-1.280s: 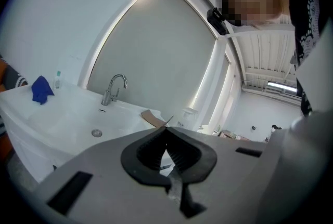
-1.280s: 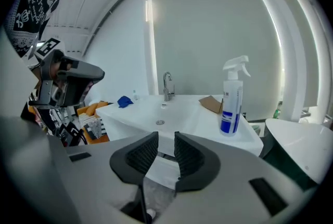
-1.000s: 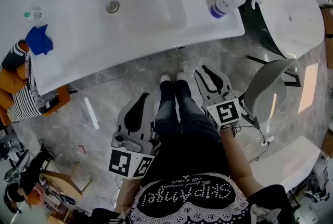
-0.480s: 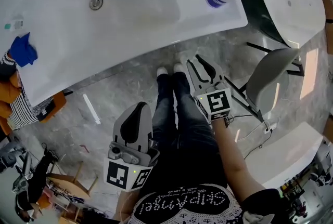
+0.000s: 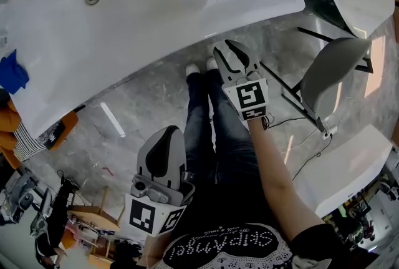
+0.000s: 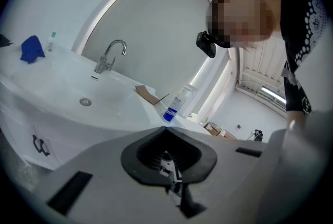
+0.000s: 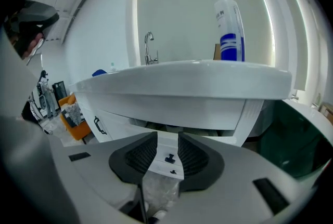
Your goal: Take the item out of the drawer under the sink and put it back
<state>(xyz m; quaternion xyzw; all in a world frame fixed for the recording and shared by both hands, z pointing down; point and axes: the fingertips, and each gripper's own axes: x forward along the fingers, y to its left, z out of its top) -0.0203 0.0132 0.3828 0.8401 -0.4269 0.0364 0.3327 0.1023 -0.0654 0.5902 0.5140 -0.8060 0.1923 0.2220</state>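
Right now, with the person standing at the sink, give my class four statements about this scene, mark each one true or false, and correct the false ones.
1. The right gripper has its jaws apart. True; they have just been opening, and nothing is held between them.
2. The spray bottle lies on the floor. False: it stands upright on the sink top.
3. A blue cloth lies on the sink top. True.
4. The left gripper grips the blue cloth. False: its jaws are together and empty, well away from the cloth.
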